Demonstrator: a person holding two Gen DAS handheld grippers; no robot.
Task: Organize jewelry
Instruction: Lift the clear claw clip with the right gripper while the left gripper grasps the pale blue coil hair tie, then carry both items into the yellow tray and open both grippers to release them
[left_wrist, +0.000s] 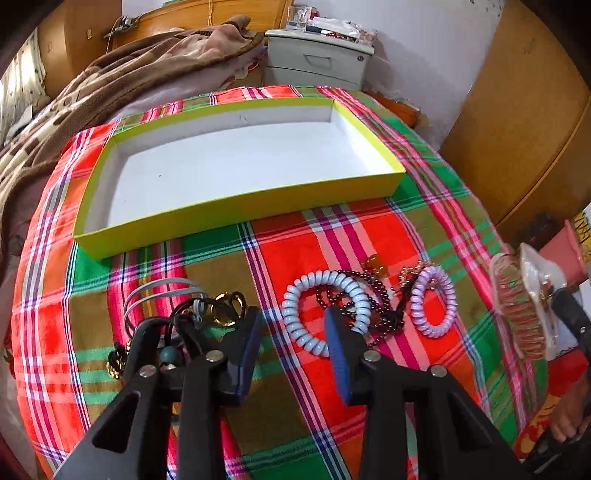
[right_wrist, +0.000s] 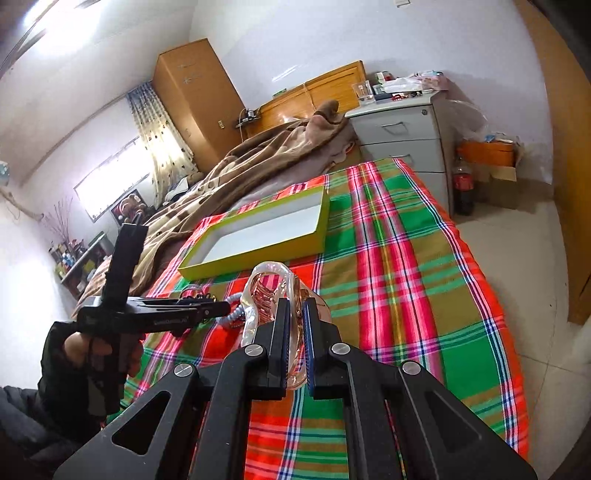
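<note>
Jewelry (left_wrist: 369, 295) heaped before yellow box (left_wrist: 236, 210), right gripper (right_wrist: 295, 314) apparently clamping hair claw (right_wrist: 266, 291)

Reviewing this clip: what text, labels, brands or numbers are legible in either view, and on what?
Nothing reads cleanly.
Left hand-held gripper: pale lettering along its body, too blurred to read.
Cola-style bottle: red label, too small to read.
Bedside cabinet: clutter on top, any print too small.
Yellow-green box: no print visible.
</note>
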